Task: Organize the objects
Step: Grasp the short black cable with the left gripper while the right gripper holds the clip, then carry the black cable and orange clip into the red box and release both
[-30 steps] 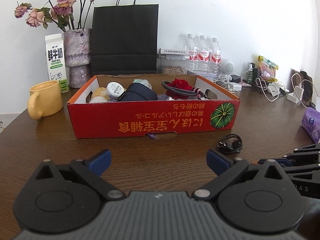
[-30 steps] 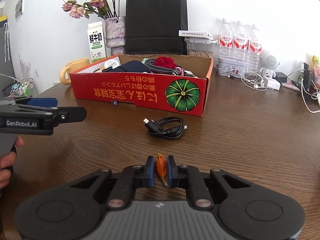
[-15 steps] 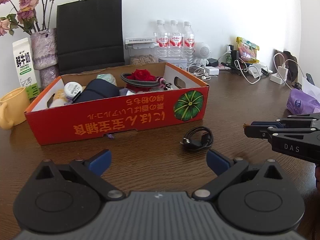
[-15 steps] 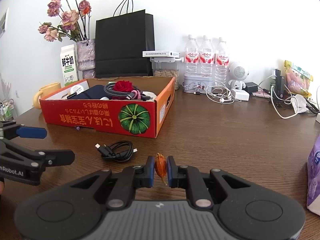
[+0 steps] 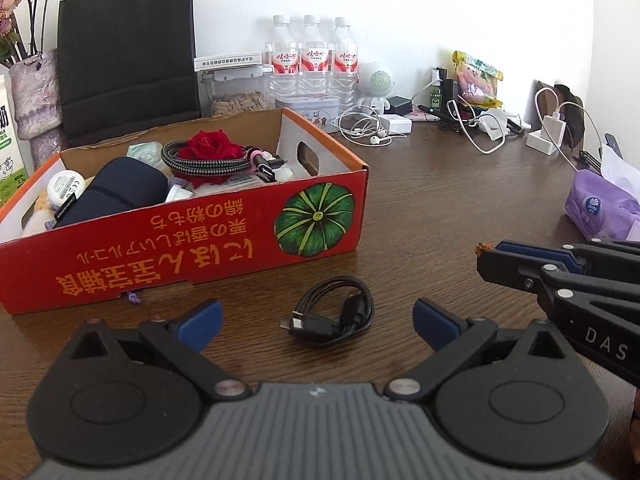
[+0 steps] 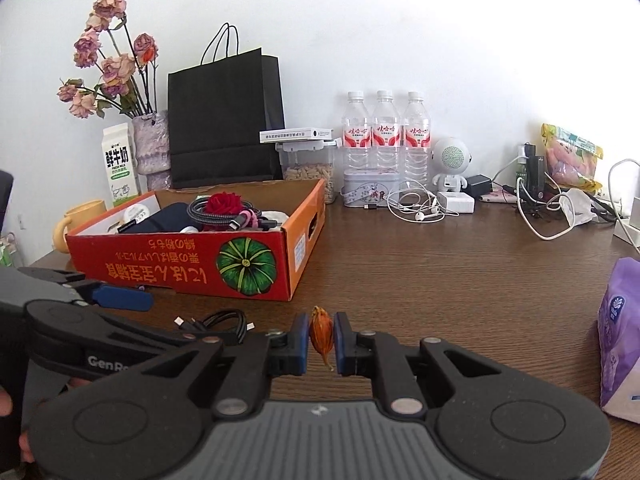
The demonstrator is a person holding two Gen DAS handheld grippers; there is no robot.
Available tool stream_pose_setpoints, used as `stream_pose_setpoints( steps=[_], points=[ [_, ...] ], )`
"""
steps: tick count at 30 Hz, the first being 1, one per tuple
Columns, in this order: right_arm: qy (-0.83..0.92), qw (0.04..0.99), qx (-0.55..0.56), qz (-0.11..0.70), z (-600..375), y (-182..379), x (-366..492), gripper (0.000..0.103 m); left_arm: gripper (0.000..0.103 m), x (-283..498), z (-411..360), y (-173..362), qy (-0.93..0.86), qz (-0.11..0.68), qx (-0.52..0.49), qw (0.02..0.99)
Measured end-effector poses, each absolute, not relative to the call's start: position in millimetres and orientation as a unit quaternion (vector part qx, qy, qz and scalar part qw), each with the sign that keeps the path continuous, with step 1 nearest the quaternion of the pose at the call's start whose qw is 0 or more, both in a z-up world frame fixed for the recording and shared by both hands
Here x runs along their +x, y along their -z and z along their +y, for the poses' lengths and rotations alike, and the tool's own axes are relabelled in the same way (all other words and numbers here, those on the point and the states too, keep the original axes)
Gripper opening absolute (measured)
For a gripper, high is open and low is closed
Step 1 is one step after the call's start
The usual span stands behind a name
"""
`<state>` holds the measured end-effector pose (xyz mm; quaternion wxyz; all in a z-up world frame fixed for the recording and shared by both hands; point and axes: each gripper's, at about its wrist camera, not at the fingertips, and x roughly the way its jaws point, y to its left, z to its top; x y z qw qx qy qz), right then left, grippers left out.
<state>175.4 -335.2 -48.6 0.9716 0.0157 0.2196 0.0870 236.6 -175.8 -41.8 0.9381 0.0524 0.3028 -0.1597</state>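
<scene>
- Right gripper (image 6: 321, 338): jaws pinched tight on a small dried orange petal (image 6: 321, 330); the petal hangs between the blue pads, its thin tip pointing down, above the desk (image 6: 460, 280).
- In the left wrist view the same right gripper (image 5: 486, 254) comes in from the right edge, side-on, with a bit of orange showing at its tip.
- Left gripper (image 5: 316, 320): jaws spread wide, nothing between the pads; a coiled black cable (image 5: 334, 314) lies flat on the desk just ahead, in line with the gap.
- In the right wrist view the left gripper crosses the lower left, partly covering the cable (image 6: 224, 322); fingers of a hand (image 6: 6, 402) show at the left edge.
- Red cardboard box (image 5: 160, 248) with a green pumpkin print sits on the desk just behind the cable, not touching it. Inside: a red rose (image 5: 210, 144) lying on a braided cable coil (image 5: 200, 164), a dark blue pouch (image 5: 116, 192), and a white round jar (image 5: 66, 186).
- Behind the box: black paper bag (image 6: 224, 120), vase of dried flowers (image 6: 150, 148), milk carton (image 6: 120, 164), yellow mug (image 6: 78, 222), three water bottles (image 6: 384, 136).
- Purple tissue pack (image 6: 620, 340) stands on the desk at the far right, well apart from the box.
</scene>
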Motion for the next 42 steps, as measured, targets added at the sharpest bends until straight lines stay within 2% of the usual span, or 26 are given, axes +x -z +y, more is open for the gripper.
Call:
stream_pose_setpoints(
  steps=[3,9,11,13,25,42],
  points=[
    [-0.086,0.972,0.016,0.218,-335,49,175,0.012,0.102,243,-180,43,0.147,0.307,0.048,0.939],
    [-0.087,0.972,0.018,0.219,-335,49,177,0.012,0.088,246,-190,46,0.165,0.308,0.048,0.936],
    [-0.086,0.971,0.019,0.221,-335,49,178,0.012,0.075,246,-191,48,0.169,0.310,0.046,0.935],
    [-0.086,0.971,0.021,0.223,-335,49,179,0.012,0.047,247,-190,50,0.172,0.315,0.046,0.932],
    [-0.077,0.971,0.028,0.226,-336,51,182,0.012,0.044,231,-170,31,0.185,0.256,0.030,0.948],
    [-0.107,0.979,-0.017,0.172,-290,35,189,0.012,0.044,228,-101,-3,0.130,0.175,0.002,0.976]
  ],
)
